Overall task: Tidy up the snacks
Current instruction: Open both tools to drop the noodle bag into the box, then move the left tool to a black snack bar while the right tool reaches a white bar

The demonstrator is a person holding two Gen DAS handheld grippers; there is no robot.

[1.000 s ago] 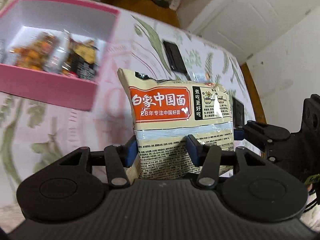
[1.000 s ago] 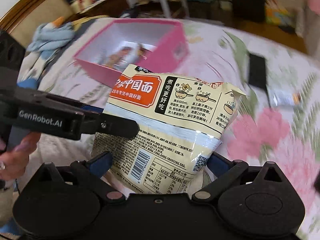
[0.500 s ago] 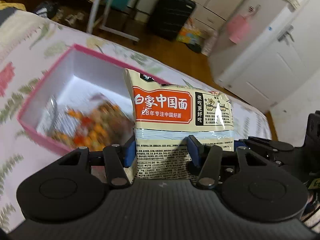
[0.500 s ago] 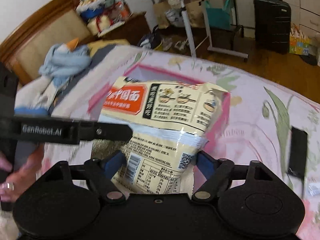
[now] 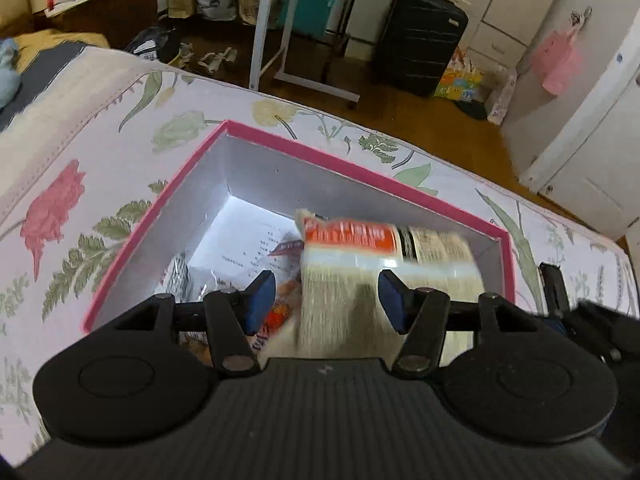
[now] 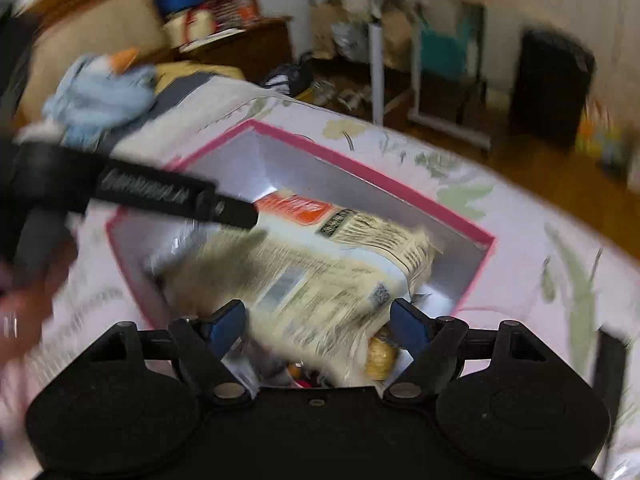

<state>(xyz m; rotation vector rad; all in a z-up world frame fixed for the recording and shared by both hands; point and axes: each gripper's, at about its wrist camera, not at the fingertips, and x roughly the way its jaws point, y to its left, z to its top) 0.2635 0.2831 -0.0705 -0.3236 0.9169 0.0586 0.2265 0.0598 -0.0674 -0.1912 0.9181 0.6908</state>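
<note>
A beige noodle pack (image 5: 384,272) with an orange label tips down into the pink box (image 5: 320,156) on the floral bed, blurred in both views. My left gripper (image 5: 326,300) hangs over the box with its jaws opening; its left pad stands apart from the pack. In the right wrist view the pack (image 6: 320,272) reaches forward from between the blue pads of my right gripper (image 6: 318,324), which close on its near end over the box (image 6: 360,168). The left gripper's black finger (image 6: 160,196) crosses above the pack. Other snack bags (image 5: 276,316) lie under it.
The floral bedspread (image 5: 100,160) surrounds the box. A hand (image 6: 20,312) holds the left gripper at the left edge. A flat black object (image 6: 608,364) lies on the bed to the right. Beyond the bed stand a black suitcase (image 5: 420,36) and a white table frame (image 5: 264,24).
Both grippers carried the pack from beside the box to over it and tipped it down inside. The left jaws have spread off the pack; the right jaws narrowed onto it.
</note>
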